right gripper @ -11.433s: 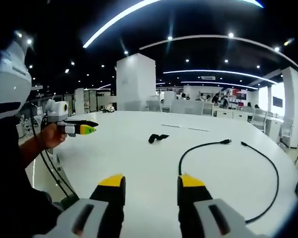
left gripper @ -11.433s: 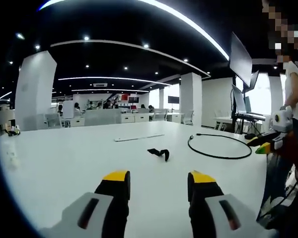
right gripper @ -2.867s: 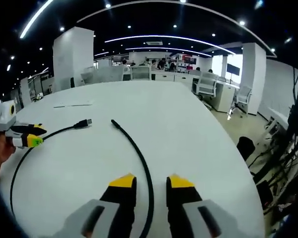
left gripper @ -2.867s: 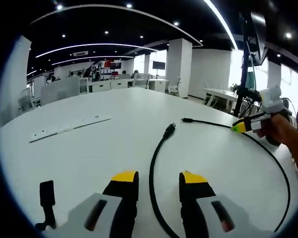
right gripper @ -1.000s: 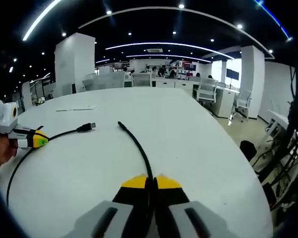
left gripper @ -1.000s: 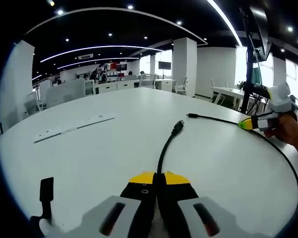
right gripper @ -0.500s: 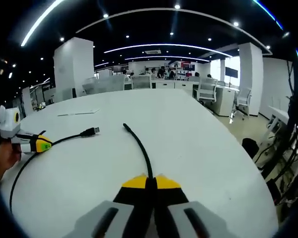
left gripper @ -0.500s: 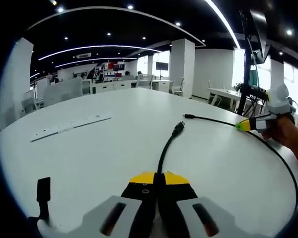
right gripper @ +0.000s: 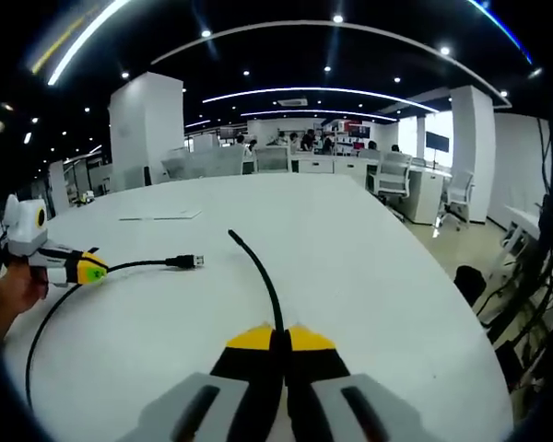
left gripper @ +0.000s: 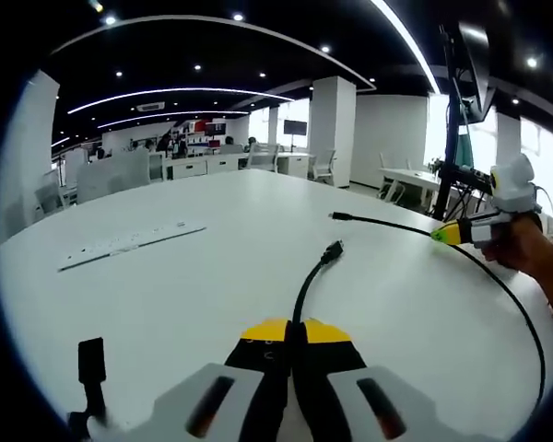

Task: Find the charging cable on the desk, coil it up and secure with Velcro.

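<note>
We are pinching the black charging cable in our left gripper, fingers closed on it, right gripper likewise clamping it, probable Velcro strap lying near the white bench edge

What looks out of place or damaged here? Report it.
Nothing stands out. The charging cable looks intact, each end section clamped in a shut gripper: left gripper, right gripper. The Velcro strap lies loose on the white desk, unused.

Cable: lying across the desk, one end running ahead between left gripper jaws.
Strap: resting left of left gripper.
Right gripper: pinching the cable's other end.
</note>
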`<state>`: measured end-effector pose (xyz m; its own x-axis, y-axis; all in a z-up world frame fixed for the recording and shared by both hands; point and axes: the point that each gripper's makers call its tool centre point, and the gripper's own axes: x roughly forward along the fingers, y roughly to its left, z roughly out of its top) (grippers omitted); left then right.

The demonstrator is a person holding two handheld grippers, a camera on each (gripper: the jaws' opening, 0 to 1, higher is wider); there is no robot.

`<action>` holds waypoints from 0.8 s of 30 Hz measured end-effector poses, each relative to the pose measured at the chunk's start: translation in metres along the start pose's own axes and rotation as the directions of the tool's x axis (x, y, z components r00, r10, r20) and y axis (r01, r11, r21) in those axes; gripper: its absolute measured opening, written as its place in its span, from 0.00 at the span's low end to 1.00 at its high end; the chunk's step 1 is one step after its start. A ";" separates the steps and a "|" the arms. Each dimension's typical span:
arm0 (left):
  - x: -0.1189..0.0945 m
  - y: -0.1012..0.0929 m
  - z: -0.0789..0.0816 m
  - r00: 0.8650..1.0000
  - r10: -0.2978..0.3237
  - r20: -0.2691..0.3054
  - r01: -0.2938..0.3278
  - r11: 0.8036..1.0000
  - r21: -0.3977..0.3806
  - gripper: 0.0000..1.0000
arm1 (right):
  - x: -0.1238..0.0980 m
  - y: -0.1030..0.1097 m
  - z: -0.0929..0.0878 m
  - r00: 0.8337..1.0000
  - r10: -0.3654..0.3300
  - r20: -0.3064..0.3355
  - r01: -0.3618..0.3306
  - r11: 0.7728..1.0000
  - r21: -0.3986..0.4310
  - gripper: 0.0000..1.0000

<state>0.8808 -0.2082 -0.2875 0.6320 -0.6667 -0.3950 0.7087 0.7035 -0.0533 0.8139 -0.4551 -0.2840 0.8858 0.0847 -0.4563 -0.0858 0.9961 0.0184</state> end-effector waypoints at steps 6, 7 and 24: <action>-0.010 0.006 0.009 1.000 -0.011 0.018 0.011 1.000 -0.002 0.03 | 0.009 0.012 0.006 0.999 0.035 0.006 -0.035 0.999 -0.007 0.04; -0.014 0.006 0.010 1.000 -0.014 0.023 0.014 1.000 0.001 0.03 | 0.010 0.016 0.008 0.999 0.045 0.008 -0.045 0.999 -0.010 0.04; -0.096 0.047 -0.001 0.999 -0.033 0.038 0.033 0.999 -0.001 0.04 | 0.032 0.103 0.028 0.981 0.193 0.011 -0.192 0.980 -0.058 0.04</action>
<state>0.8535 -0.1108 -0.2527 0.6196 -0.6985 -0.3580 0.7290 0.6812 -0.0673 0.8461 -0.3492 -0.2723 0.8573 0.2757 -0.4347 -0.2808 0.9582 0.0540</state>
